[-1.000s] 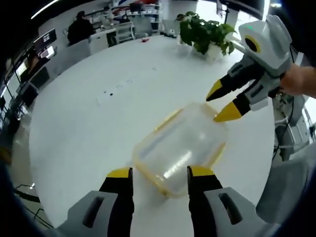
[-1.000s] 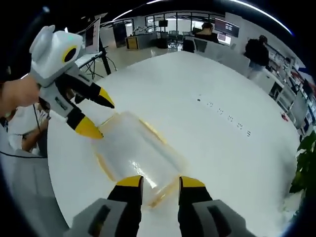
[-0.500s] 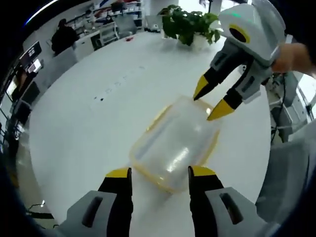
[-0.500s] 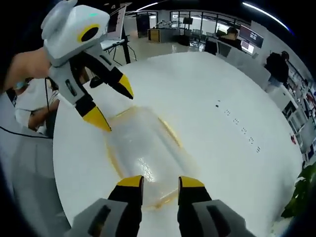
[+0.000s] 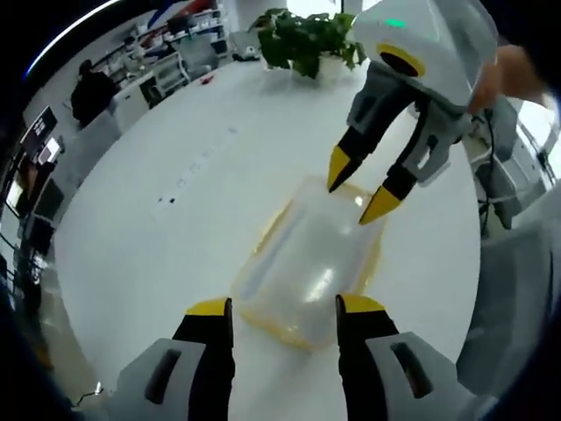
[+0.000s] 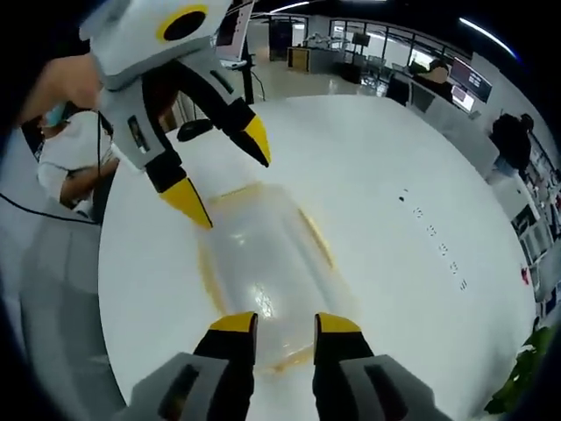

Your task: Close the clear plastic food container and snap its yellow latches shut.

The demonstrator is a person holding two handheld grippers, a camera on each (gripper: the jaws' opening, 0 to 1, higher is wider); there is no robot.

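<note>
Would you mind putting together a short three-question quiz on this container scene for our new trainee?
1. True or false: both the left gripper and the right gripper have their jaws open.
2. Multiple choice: the clear plastic food container sits on (A) a white round table, (B) a wooden shelf, (C) a metal tray.
3. Fill in: in the left gripper view, the leafy thing at the far edge of the table is a potted ____.

Key:
1. True; each pair stands apart, one pair at each end of the container.
2. A.
3. plant.
</note>
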